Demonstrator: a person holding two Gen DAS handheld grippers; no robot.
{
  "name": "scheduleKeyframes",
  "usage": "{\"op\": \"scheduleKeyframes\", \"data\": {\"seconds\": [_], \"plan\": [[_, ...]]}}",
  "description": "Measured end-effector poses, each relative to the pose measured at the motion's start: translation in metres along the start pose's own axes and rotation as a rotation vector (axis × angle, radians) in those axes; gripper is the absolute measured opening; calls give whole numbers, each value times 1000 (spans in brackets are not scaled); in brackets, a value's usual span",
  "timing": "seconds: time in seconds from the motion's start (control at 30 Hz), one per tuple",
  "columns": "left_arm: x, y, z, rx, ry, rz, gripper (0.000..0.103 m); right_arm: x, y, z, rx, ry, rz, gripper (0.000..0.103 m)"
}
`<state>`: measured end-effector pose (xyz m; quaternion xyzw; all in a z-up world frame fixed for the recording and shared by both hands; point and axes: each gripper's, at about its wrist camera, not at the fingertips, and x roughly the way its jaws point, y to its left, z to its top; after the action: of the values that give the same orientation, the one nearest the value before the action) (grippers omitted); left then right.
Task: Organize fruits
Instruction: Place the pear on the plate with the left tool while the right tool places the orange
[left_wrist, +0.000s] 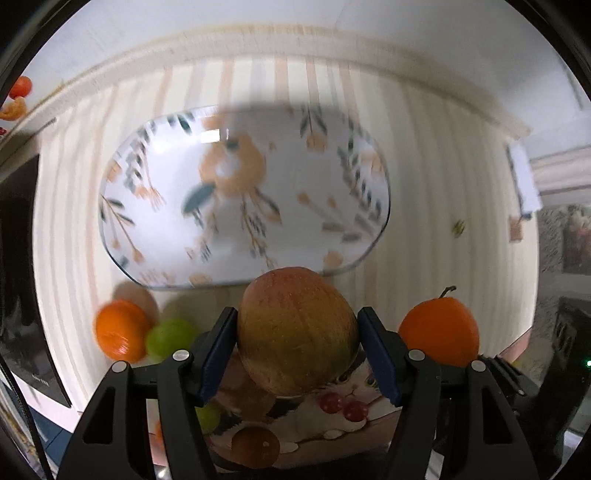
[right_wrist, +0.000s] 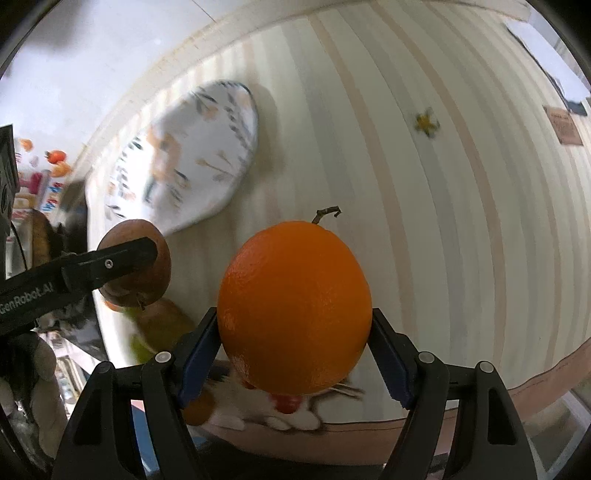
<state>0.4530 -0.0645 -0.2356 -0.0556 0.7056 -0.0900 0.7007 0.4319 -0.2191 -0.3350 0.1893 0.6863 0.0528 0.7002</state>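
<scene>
**Apple and orange lifted, plate bare**

A red-green apple (left_wrist: 295, 328) sits clamped between blue pads. A stemmed orange (right_wrist: 293, 306) is likewise gripped. The flowered oval plate (left_wrist: 354, 206) lies flat. Another orange (left_wrist: 120, 330) touches a green fruit (left_wrist: 170, 338).

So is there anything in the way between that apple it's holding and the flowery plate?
Nothing visible. The left gripper holds the apple just short of the plate, whose face is bare. The small orange and green fruit lie off to one side, and the right gripper's orange to the other.
</scene>
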Motion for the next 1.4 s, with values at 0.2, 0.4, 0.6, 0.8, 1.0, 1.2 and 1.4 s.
{"op": "scheduleKeyframes", "data": {"seconds": [0.2,0.4,0.6,0.8,1.0,1.2,1.4], "plan": [[-25,32,41,-62,-67,-16,64,-18,44,39,-68,-50,42,79],[13,65,96,-111,-24,14,64,4,91,90,-154,-64,-3,79],[33,82,123,-144,23,62,64,32,110,135,-187,-26,-59,79],[48,90,133,-176,72,40,64,45,115,154,-185,22,-78,79],[56,95,134,-192,107,36,65,59,111,164,-158,62,-92,81],[56,102,134,-194,111,14,76,55,112,172,-150,77,-101,95],[20,100,130,-178,38,60,86,30,122,175,-170,37,-135,96]]}}
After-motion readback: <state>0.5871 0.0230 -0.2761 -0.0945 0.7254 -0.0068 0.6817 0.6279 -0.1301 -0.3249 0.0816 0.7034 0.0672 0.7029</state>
